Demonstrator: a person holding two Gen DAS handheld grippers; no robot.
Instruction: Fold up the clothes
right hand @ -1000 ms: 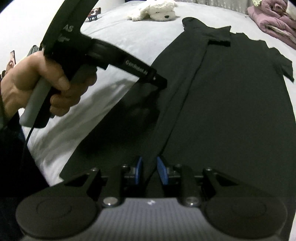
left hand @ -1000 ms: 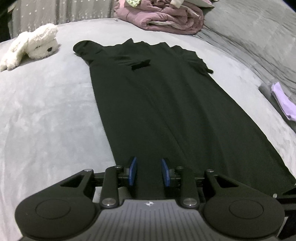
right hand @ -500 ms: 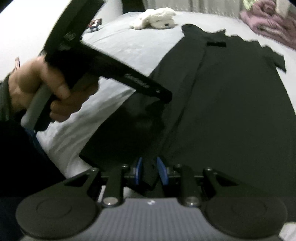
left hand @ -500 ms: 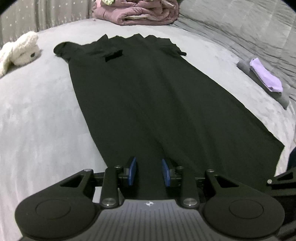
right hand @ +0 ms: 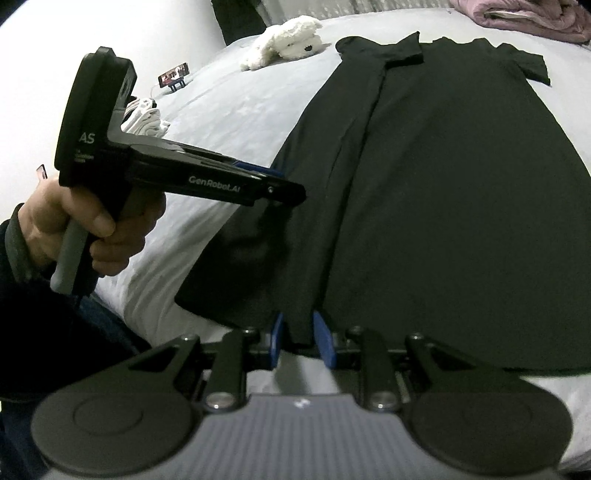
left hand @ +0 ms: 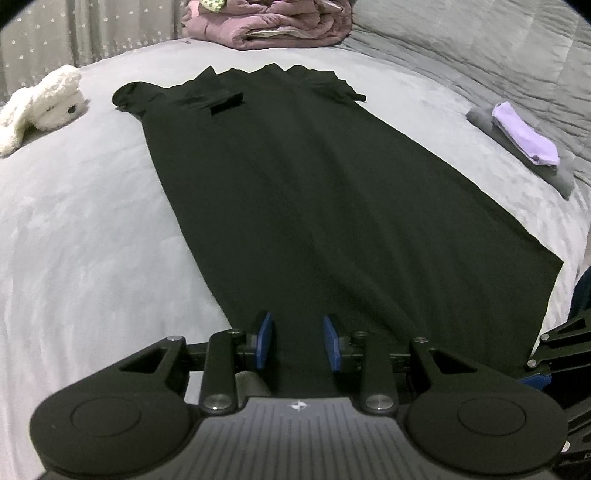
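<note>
Blue fingers (left hand: 264, 339) of the left gripper (left hand: 298, 341) stand narrowly apart with the hem of the black dress (left hand: 314, 192) filling the gap; whether they pinch the cloth is hard to tell. The dress lies flat on the grey bed (left hand: 74, 229), long axis running from the near edge to the far one, collar and short sleeves pointing away. A white plush toy (left hand: 40, 107) sits at the far left, pink bedding (left hand: 273, 22) at the far edge, folded clothes (left hand: 524, 144) toward the right edge. In the right-wrist view, the right gripper (right hand: 298, 341) is closed on a fold of hem. The dress's near right corner is cut off. The left hand (right hand: 92, 225) grips its handle, that gripper angled down over the hem, its tips lost against the dark cloth.
</note>
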